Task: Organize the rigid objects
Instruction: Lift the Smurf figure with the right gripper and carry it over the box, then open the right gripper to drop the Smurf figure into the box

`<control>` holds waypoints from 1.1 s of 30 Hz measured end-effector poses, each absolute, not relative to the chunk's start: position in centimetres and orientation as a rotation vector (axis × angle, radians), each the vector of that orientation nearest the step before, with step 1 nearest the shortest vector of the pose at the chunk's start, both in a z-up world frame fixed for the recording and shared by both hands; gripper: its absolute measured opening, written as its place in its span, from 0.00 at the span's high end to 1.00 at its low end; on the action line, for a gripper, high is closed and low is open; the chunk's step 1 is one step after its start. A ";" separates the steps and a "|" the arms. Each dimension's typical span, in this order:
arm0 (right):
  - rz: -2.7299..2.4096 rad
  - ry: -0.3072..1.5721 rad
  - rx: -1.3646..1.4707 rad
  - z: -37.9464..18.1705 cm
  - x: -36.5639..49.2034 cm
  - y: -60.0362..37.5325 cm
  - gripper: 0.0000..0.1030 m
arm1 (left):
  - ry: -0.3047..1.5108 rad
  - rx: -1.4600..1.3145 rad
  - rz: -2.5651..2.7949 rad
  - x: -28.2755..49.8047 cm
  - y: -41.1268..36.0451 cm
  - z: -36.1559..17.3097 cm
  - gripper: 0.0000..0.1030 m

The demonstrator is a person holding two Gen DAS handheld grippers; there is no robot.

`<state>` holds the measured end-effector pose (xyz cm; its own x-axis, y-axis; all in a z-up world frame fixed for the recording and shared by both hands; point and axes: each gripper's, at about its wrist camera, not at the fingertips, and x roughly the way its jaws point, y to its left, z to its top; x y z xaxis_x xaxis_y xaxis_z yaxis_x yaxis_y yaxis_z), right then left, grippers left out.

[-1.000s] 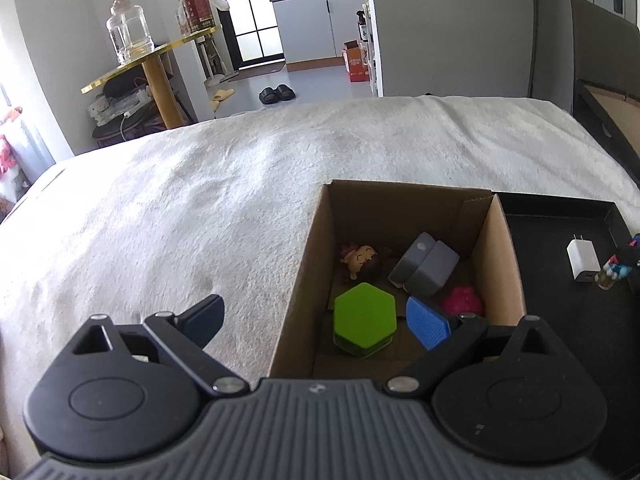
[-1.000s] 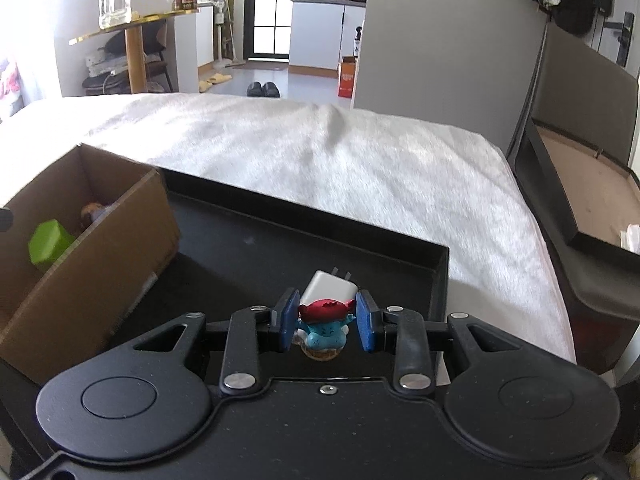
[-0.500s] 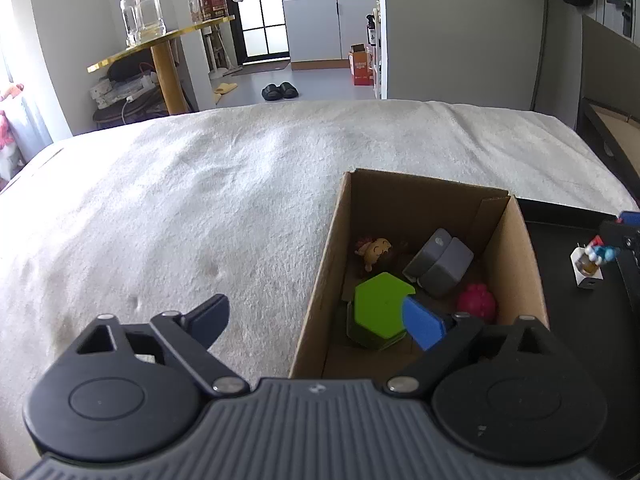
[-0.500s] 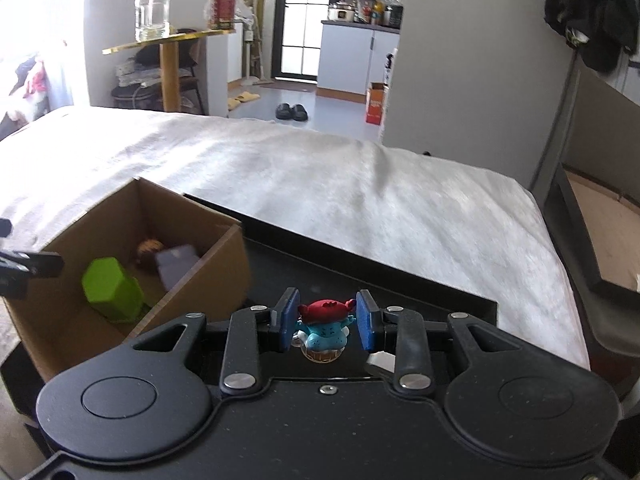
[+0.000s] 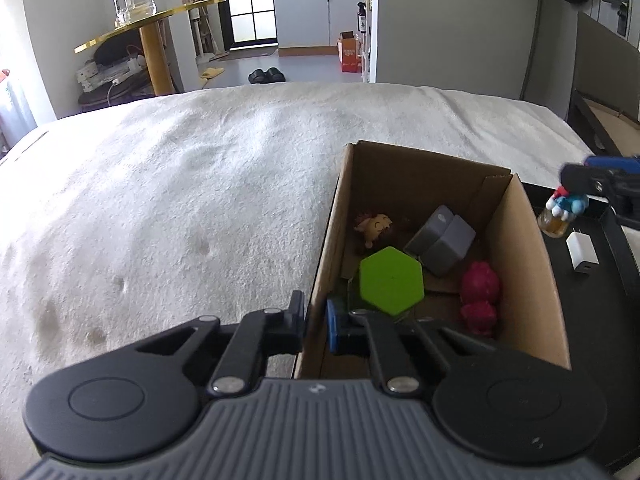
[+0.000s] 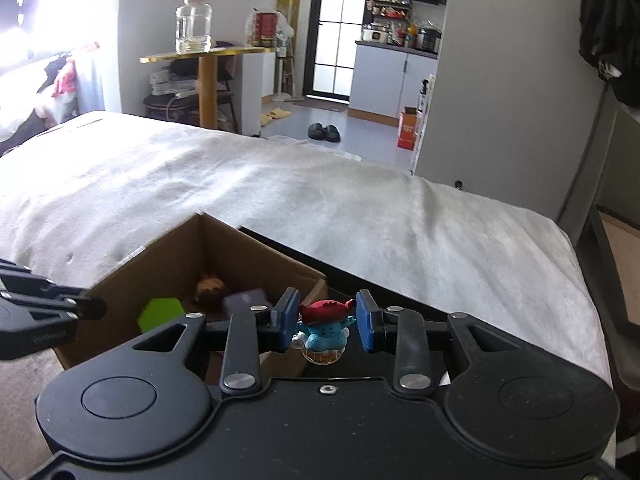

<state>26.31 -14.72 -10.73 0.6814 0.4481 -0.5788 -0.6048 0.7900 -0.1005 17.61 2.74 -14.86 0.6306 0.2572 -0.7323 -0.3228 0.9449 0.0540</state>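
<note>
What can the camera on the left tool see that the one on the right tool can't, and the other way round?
Only the left wrist view shows the white charger on the black tray and the red toy in the cardboard box, whose wall the left hand-held gripper clamps.

Only the right wrist view shows the right hand-held gripper pinching the blue figurine up close.

Both show the figurine, box and green hexagon.

A big bed (image 5: 180, 208) with a white fuzzy blanket holds a brown cardboard box (image 5: 528, 280) beside a black tray (image 5: 616, 248).
</note>
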 end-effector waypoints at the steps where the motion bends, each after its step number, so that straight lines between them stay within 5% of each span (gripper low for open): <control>1: 0.604 0.558 -0.299 -10.6 26.2 -14.4 0.70 | 0.823 -0.085 0.330 17.6 2.8 -14.9 0.90; 22: 0.634 0.562 -0.331 -10.9 25.8 -11.4 0.67 | 0.821 -0.095 0.331 17.7 3.0 -14.7 0.90; 33: 0.537 0.583 -0.289 -11.5 25.3 -16.0 0.37 | 0.825 -0.068 0.339 18.0 2.2 -13.9 0.83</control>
<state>25.29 -16.04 -11.55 0.7038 0.3963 -0.5896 -0.5550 0.8248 -0.1081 17.99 2.22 -13.86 0.6279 0.2689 -0.7304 -0.3216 0.9442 0.0711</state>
